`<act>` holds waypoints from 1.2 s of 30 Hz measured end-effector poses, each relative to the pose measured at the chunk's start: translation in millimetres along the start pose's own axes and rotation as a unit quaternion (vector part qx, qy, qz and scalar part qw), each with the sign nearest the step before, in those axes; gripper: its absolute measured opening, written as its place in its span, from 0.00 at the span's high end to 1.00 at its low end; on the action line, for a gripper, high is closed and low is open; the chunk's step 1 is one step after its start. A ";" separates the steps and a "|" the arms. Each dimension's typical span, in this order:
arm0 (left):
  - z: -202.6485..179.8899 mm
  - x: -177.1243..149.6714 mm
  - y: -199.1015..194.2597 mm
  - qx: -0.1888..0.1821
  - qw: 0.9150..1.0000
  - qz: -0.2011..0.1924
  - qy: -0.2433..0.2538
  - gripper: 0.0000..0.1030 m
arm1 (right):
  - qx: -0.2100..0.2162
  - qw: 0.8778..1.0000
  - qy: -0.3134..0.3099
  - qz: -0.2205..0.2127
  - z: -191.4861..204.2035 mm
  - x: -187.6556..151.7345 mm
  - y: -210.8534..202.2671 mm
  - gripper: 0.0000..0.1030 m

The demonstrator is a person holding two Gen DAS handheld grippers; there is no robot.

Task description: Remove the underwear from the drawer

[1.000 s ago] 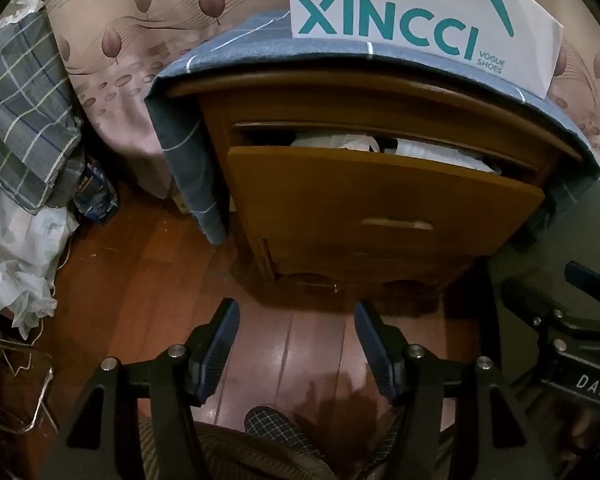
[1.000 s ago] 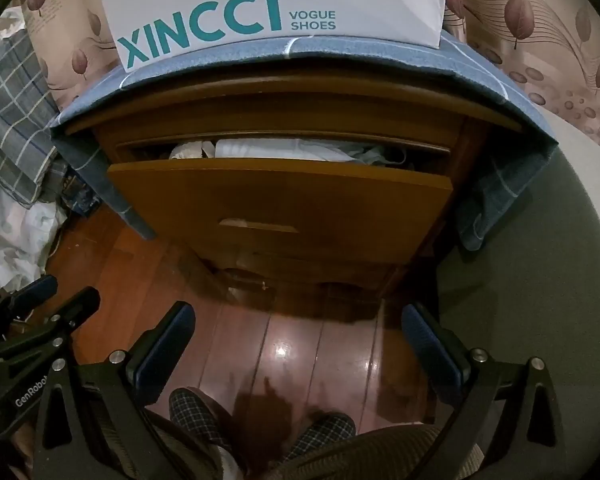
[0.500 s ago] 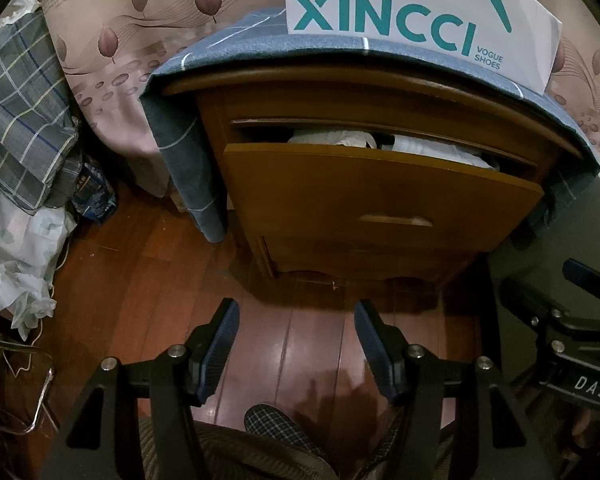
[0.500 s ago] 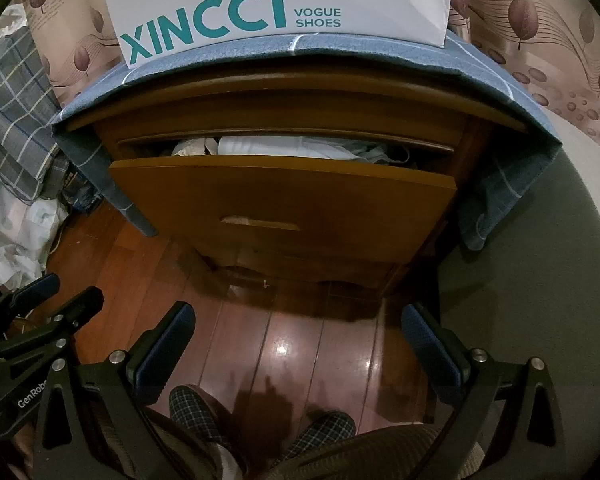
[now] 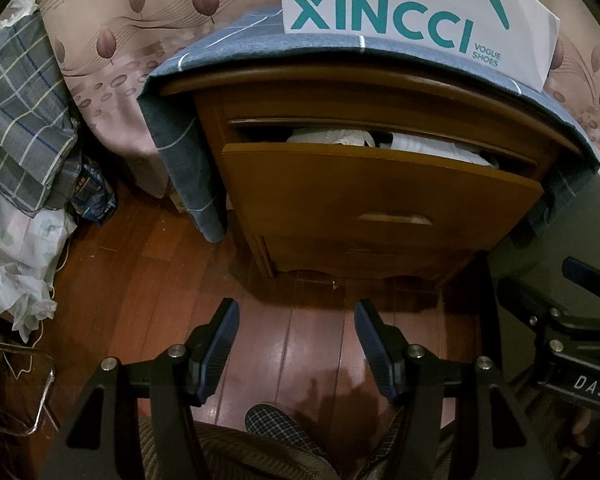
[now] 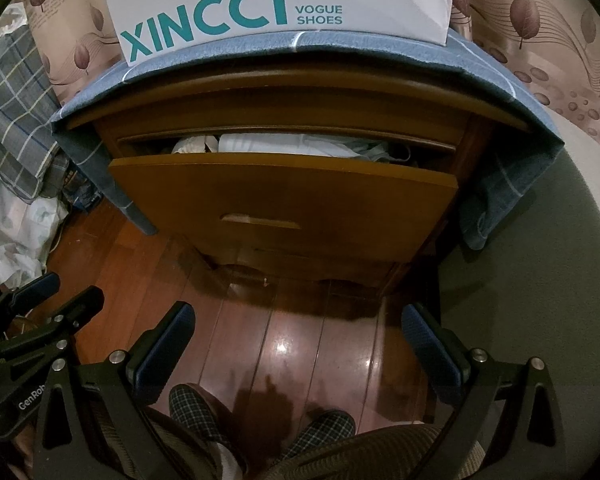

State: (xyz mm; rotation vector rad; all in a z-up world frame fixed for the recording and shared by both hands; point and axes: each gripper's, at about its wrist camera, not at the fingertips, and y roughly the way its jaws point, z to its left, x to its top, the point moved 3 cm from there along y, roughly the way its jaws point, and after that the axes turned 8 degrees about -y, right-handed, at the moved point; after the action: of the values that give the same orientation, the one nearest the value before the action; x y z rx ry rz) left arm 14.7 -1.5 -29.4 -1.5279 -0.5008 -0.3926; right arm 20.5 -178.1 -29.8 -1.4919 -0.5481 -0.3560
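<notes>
I hold the left gripper (image 5: 294, 344) and the right gripper (image 6: 298, 350) low over the wooden floor (image 6: 300, 340), both with jaws spread wide and gripping nothing. Bare floor lies between them and the nightstand (image 6: 284, 120). Its top drawer (image 6: 284, 200) stands partly pulled out, leaving a narrow slot under the upper edge. The underwear (image 6: 276, 145), pale folded cloth, lies inside against the drawer front. A shoe box (image 6: 276, 4) sits on the blue cloth (image 6: 340, 52) on top.

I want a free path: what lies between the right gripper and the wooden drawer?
Only bare reddish wooden floor separates the open right gripper from the half-open wooden drawer, per the right wrist view.
</notes>
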 end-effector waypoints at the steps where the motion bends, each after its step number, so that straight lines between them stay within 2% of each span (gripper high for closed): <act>1: 0.0 -0.1 0.0 0.000 1.000 0.000 0.000 0.40 | 0.000 1.000 0.000 0.001 0.0 0.4 0.0 0.01; 36: -0.8 0.7 -0.3 0.000 1.000 0.001 0.000 0.40 | 0.003 1.000 0.000 0.002 1.9 -1.5 0.3 0.01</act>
State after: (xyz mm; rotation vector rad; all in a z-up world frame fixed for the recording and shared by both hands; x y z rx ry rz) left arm 15.2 -2.3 -28.8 -1.5283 -0.4984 -0.3918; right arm 19.2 -176.4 -30.9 -1.4867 -0.5450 -0.3508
